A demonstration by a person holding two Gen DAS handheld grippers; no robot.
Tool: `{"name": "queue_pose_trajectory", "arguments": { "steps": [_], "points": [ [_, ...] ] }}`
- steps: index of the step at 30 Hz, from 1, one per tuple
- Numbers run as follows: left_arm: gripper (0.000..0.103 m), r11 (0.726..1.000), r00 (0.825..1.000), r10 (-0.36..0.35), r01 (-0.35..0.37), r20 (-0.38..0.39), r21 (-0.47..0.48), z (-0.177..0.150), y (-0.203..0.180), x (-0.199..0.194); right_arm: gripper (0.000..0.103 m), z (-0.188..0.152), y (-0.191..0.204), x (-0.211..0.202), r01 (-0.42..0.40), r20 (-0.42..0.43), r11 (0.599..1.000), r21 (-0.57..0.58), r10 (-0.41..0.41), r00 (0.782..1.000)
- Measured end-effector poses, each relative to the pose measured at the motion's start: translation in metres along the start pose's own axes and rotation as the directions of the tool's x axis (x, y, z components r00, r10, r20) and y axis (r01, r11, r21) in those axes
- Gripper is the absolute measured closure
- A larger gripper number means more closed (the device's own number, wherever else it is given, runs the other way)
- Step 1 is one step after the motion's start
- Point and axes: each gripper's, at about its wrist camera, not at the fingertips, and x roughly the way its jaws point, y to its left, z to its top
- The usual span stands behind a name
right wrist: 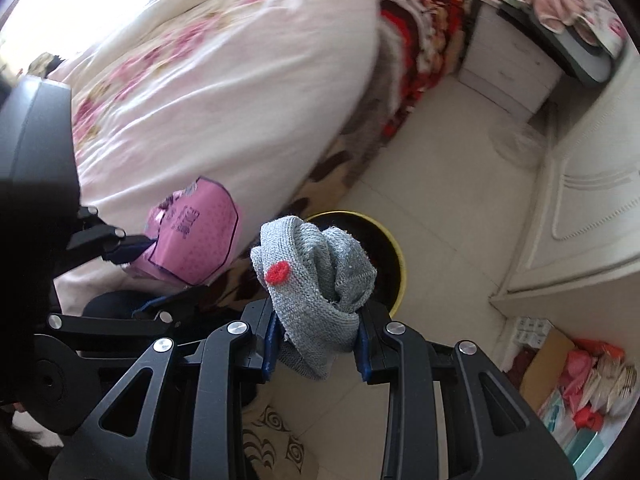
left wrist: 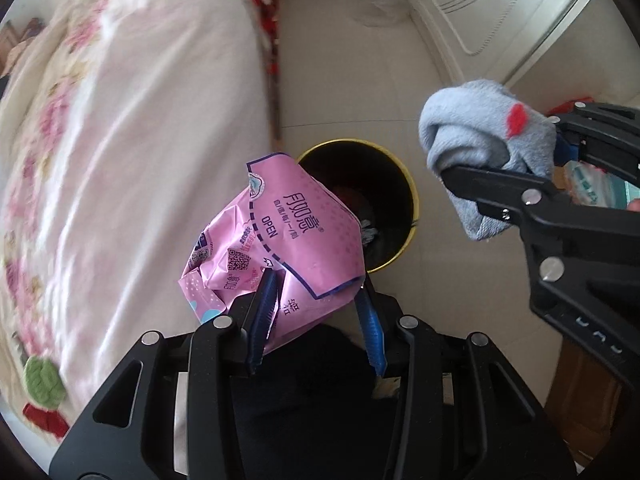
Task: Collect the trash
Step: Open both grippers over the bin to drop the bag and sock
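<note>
My left gripper (left wrist: 316, 292) is shut on a pink plastic package (left wrist: 280, 240) and holds it over the near left rim of a black bin with a yellow rim (left wrist: 400, 200). My right gripper (right wrist: 316, 328) is shut on a grey sock with a red dot (right wrist: 316, 280), held above the bin (right wrist: 392, 264). In the left wrist view the right gripper (left wrist: 500, 164) and the sock (left wrist: 480, 140) hang to the right of the bin. The package also shows in the right wrist view (right wrist: 196, 236), held by the left gripper (right wrist: 132, 256). Some dark trash lies inside the bin.
A bed with a floral quilt (left wrist: 120, 120) runs along the left. A white cabinet (right wrist: 580, 220) stands on the right, a white nightstand (right wrist: 508, 68) at the back. A cardboard box with bags (right wrist: 572, 384) sits at lower right. The floor (left wrist: 360, 100) is pale tile.
</note>
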Motion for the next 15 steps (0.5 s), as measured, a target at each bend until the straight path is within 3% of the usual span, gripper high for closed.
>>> {"name": "queue_pose_trajectory", "arguments": {
  "steps": [7,12,14,15],
  "points": [
    [0.062,0.997,0.997,-0.078,0.078,-0.02,0.024,0.033,-0.021,0.023,0.076,-0.004,-0.04,0.011,0.028,-0.016,0.997,0.07,-0.027,1.0],
    [0.043,0.992,0.993,-0.116,0.118,-0.031,0.047,0.05,-0.028,0.038,0.076,-0.005,-0.052,0.03,0.025,-0.044,0.996,0.085,-0.022,0.999],
    [0.024,0.993,0.995,-0.091,0.093,-0.037,0.07,0.057,-0.033,0.044,0.076,-0.005,-0.056,0.038,0.028,-0.054,0.995,0.1,-0.023,0.998],
    [0.023,0.995,0.997,-0.071,0.073,-0.032,0.075,0.059,-0.035,0.046,0.076,-0.004,-0.059,0.042,0.029,-0.062,0.994,0.105,-0.022,0.998]
  ]
}}
